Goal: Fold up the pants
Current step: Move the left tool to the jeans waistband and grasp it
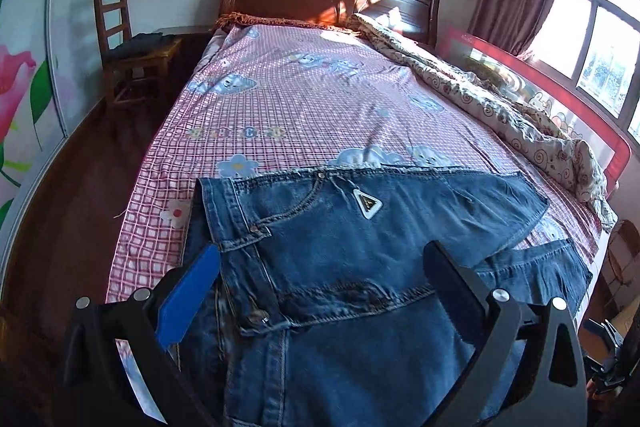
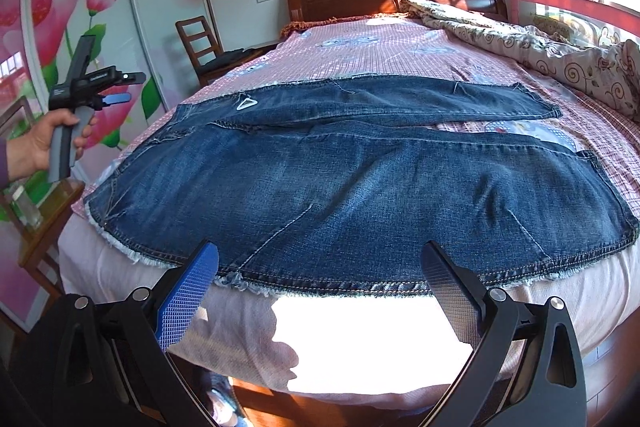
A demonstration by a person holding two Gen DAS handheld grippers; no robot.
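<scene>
Blue denim pants (image 2: 360,179) lie spread flat across the foot of the bed, legs running to the right, waist at the left. A white triangular tag (image 2: 246,103) sits near the waist; it also shows in the left wrist view (image 1: 369,203). My left gripper (image 1: 322,263) is open and empty, hovering over the waistband (image 1: 260,239). It also shows in the right wrist view (image 2: 112,87), held in a hand left of the bed. My right gripper (image 2: 320,263) is open and empty, at the near hem edge of the pants, above the mattress side.
The bed has a pink checked sheet (image 1: 300,99), a rumpled patterned quilt (image 2: 560,47) along the right side and a red guard rail (image 1: 560,91). A wooden chair (image 1: 128,43) stands left of the headboard. A wardrobe with flower doors (image 2: 80,7) is at the left.
</scene>
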